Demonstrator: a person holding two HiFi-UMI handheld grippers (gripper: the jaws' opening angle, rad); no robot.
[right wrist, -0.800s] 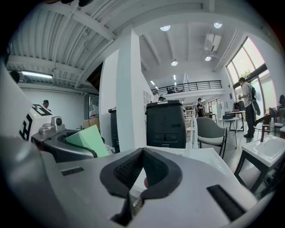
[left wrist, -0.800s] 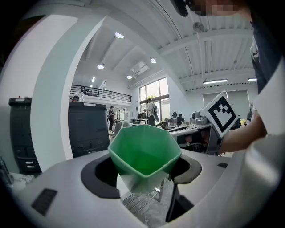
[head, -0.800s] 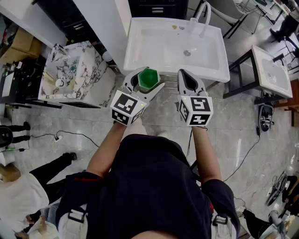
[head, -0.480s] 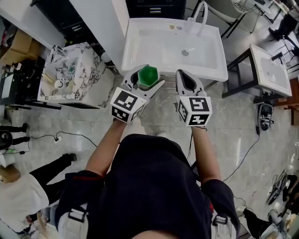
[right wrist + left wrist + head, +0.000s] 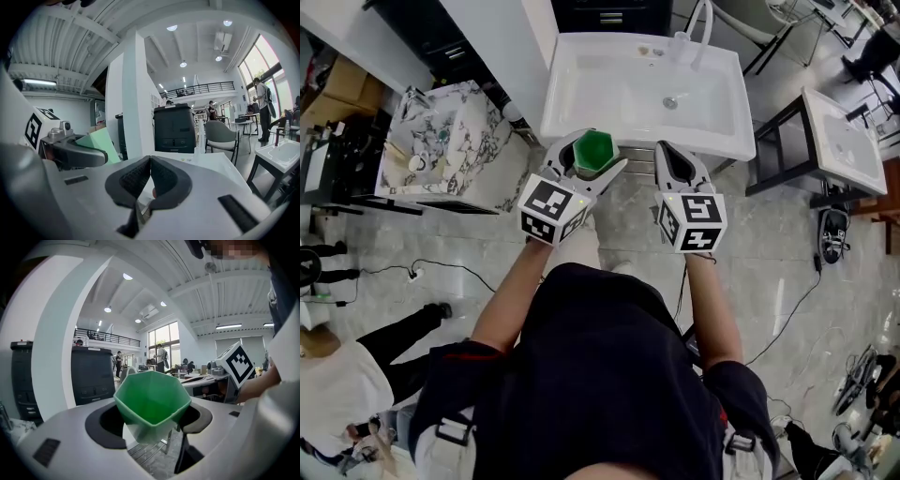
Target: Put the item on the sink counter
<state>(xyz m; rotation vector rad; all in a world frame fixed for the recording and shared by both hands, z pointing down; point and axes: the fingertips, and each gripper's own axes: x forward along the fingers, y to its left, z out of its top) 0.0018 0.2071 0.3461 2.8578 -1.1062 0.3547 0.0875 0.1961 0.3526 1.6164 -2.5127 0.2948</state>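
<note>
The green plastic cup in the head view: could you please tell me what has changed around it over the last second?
Very little. The left claw, clamped on the green faceted plastic cup, has edged slightly towards the front rim of the white ceramic sink. Nothing was picked up or released. The right claw stays shut and empty beside it, and the cup is not yet set down.
</note>
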